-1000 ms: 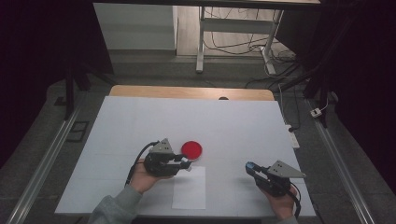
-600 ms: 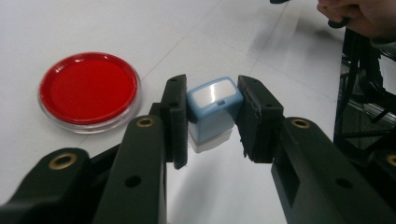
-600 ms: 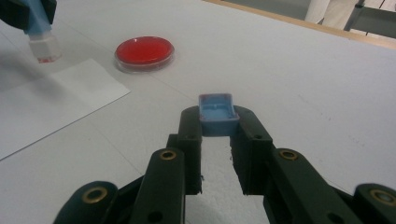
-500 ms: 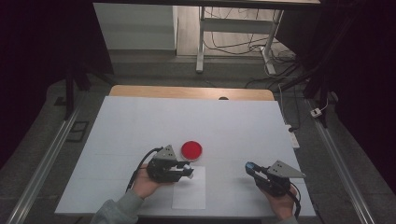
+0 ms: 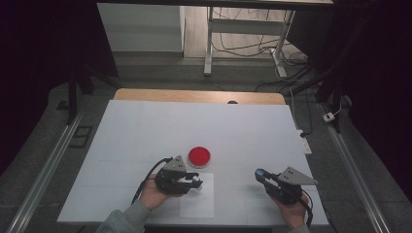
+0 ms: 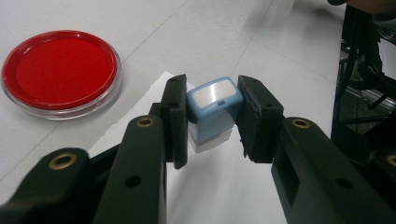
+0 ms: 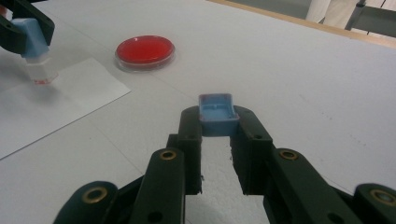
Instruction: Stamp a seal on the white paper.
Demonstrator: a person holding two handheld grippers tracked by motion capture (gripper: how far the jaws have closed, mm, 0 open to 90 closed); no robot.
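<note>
Stamp (image 6: 212, 109) pinched in left claw (image 6: 211, 122) above paper (image 5: 197, 201); blue cap (image 7: 218, 114) pinched in right claw (image 7: 217, 140).

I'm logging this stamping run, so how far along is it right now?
Done: the cap is off, pinched in the right gripper, and the stamp face shows red ink in the right gripper view. In hand: the left gripper holds the stamp just above the paper sheet, beside the red ink pad. Left: no print shows on the sheet yet; pressing and recapping probably remain.
</note>
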